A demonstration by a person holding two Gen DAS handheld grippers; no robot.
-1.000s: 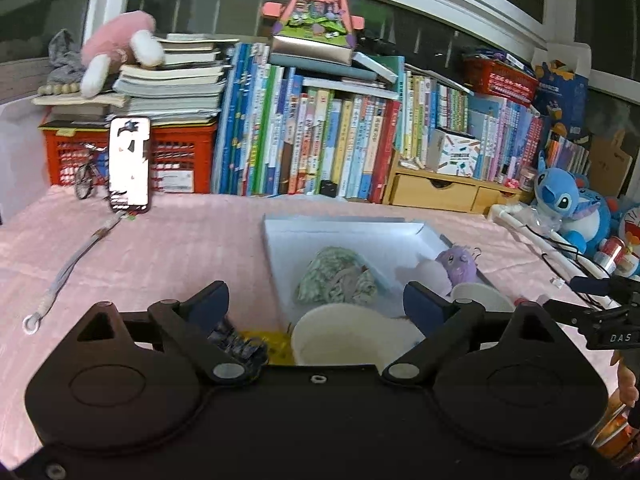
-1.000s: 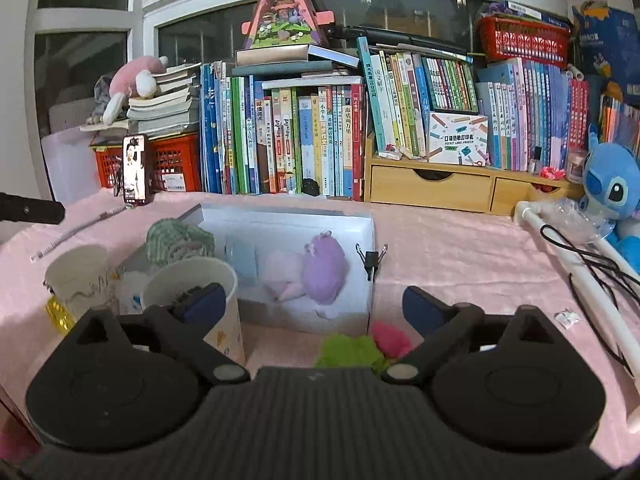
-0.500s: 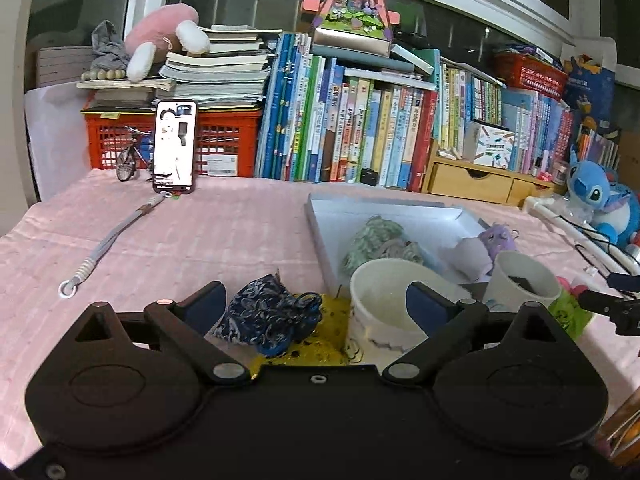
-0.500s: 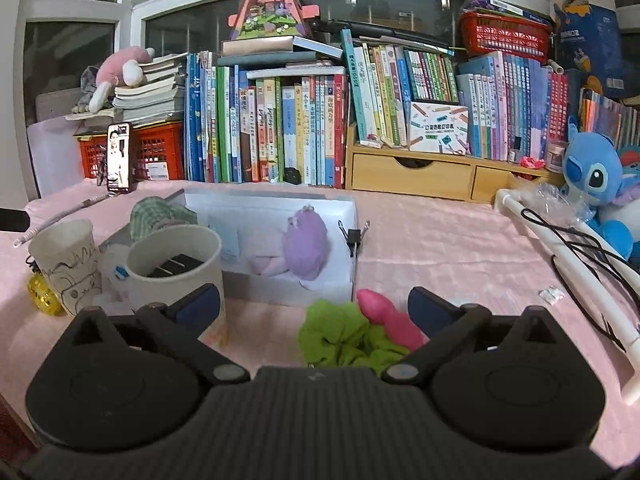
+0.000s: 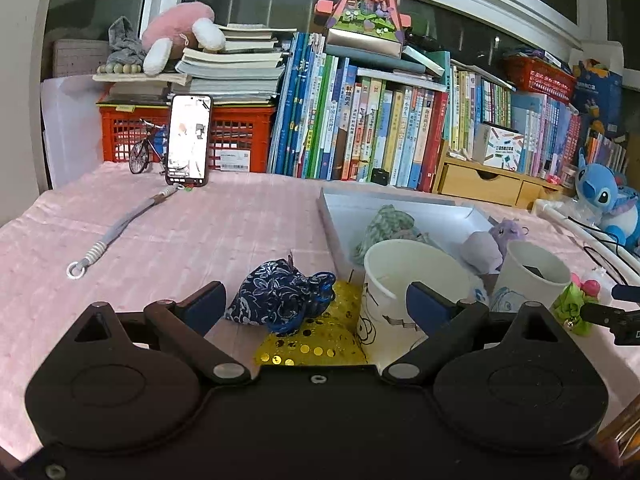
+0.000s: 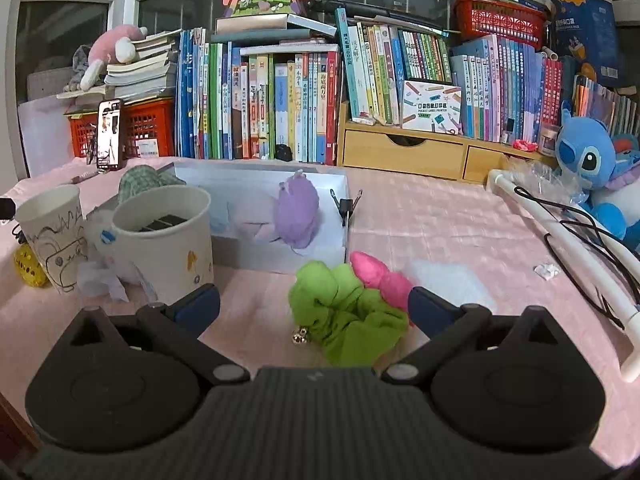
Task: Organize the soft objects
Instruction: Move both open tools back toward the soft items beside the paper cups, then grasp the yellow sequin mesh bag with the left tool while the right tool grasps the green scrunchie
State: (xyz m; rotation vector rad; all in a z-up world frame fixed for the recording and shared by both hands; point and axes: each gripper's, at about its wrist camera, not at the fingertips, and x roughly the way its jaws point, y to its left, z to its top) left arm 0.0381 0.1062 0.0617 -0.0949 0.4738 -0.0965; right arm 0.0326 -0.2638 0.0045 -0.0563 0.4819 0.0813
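Observation:
A dark blue patterned cloth pouch [image 5: 280, 298] lies on a yellow sequined piece [image 5: 316, 340], just ahead of my open left gripper [image 5: 316, 308]. A green and pink soft toy [image 6: 348, 304] with a small bell lies on the pink tablecloth between the fingers of my open right gripper [image 6: 316, 306]. The white tray [image 5: 440, 210] [image 6: 260, 172] holds a green checked cloth [image 5: 386, 224] [image 6: 140, 180] and a purple plush [image 6: 298, 210] [image 5: 506, 232]. Neither gripper holds anything.
Two paper cups [image 6: 168, 240] [image 6: 54, 232] stand left of the tray's near side. A phone [image 5: 189, 140], a lanyard [image 5: 120, 228], a binder clip [image 6: 346, 208], a white tube with cables [image 6: 560, 240] and a blue plush [image 6: 588, 168] surround it. Books and crates line the back.
Both grippers have pulled back and risen. The blue pouch and the green and pink toy have come into full view ahead of the fingers. Both stay open.

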